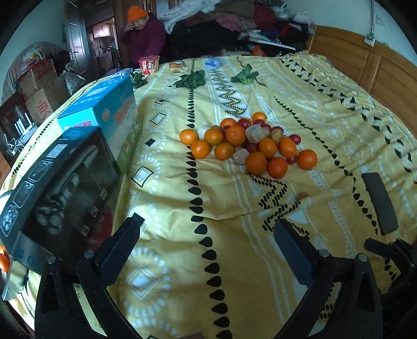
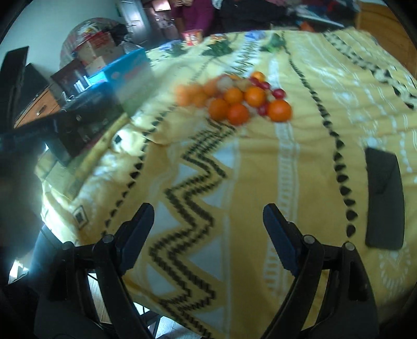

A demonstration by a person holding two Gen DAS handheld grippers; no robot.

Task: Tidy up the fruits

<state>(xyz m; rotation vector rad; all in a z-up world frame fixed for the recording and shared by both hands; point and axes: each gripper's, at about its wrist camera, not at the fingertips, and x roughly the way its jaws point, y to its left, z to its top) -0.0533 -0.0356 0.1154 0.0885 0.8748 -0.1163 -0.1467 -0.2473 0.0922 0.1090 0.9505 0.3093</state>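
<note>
A heap of fruit point(image 1: 247, 143) lies on the yellow patterned bedspread point(image 1: 208, 208) towards the far side of the bed: mostly oranges point(image 1: 256, 163), with small dark red fruits point(image 1: 295, 138) and a few pale brownish lumps point(image 1: 254, 133) tucked among them, all touching in one loose pile. The left gripper point(image 1: 208, 232) hangs low over the near part of the spread, its two fingers wide apart with nothing between them, well short of the pile. The right gripper point(image 2: 208, 216) is likewise spread open and empty above the zigzag stripe, and its view of the fruit point(image 2: 234, 99) is smeared with blur. To the left of the pile stand a blue carton point(image 1: 104, 112) and, nearer, a dark box point(image 1: 65, 187) printed with a picture of a shaver, the two just beside each other. A flat black case point(image 2: 384, 200) lies on the cover off to the right, apart from the fruit. Some green leafy vegetables point(image 1: 190, 79) sit near the far edge, and beyond them a person in an orange cap point(image 1: 142, 28) is seated by a mound of clothes point(image 1: 234, 18).
</note>
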